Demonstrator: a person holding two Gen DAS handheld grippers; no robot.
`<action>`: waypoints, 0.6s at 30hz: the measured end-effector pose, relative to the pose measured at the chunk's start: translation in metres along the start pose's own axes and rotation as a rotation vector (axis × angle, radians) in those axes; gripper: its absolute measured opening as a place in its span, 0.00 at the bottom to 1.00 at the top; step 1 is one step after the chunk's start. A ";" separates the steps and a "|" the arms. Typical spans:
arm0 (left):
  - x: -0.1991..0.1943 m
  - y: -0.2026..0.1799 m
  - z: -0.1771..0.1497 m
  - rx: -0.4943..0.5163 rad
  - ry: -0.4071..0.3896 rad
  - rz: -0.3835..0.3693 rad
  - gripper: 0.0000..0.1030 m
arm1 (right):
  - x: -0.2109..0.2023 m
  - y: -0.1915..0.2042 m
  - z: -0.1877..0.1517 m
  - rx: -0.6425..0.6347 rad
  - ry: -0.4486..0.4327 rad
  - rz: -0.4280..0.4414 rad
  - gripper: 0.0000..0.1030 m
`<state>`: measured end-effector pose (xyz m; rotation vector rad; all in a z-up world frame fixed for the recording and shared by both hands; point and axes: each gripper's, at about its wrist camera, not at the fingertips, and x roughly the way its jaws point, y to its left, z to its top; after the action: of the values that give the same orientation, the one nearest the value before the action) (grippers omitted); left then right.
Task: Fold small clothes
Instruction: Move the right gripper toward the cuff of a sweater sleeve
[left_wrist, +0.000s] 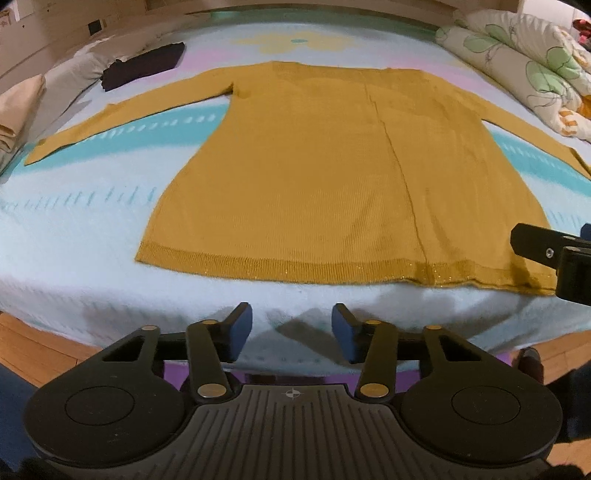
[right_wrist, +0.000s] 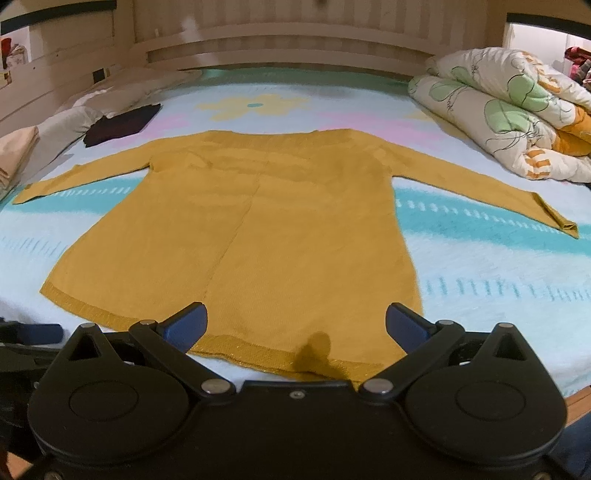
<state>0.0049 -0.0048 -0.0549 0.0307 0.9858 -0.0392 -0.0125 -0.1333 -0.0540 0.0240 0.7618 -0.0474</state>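
Sweater (left_wrist: 332, 177), mustard yellow, lies flat on the bed (left_wrist: 74, 229), hem toward the near edge and both sleeves spread out to the sides. Left gripper (left_wrist: 291, 332) hovers over bare bedspread just short of the hem, jaws partly open with nothing between them. Right gripper (right_wrist: 295, 325) hangs over the hem near its right corner, jaws wide apart and holding nothing. Dark folded cloth (left_wrist: 144, 66) lies far left; a quilt (right_wrist: 509, 118) sits far right.
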 end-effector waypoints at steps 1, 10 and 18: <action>-0.001 0.000 0.001 0.000 -0.005 0.004 0.44 | 0.001 0.000 0.000 0.009 0.008 0.008 0.99; -0.005 -0.002 0.067 0.059 -0.073 -0.036 0.44 | 0.014 -0.039 0.026 0.182 0.124 0.090 0.83; 0.003 -0.034 0.170 0.159 -0.190 -0.038 0.45 | 0.019 -0.131 0.105 0.201 0.027 -0.071 0.82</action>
<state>0.1461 -0.0464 0.0360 0.1516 0.7917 -0.1525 0.0671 -0.2693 0.0083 0.1890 0.7827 -0.1919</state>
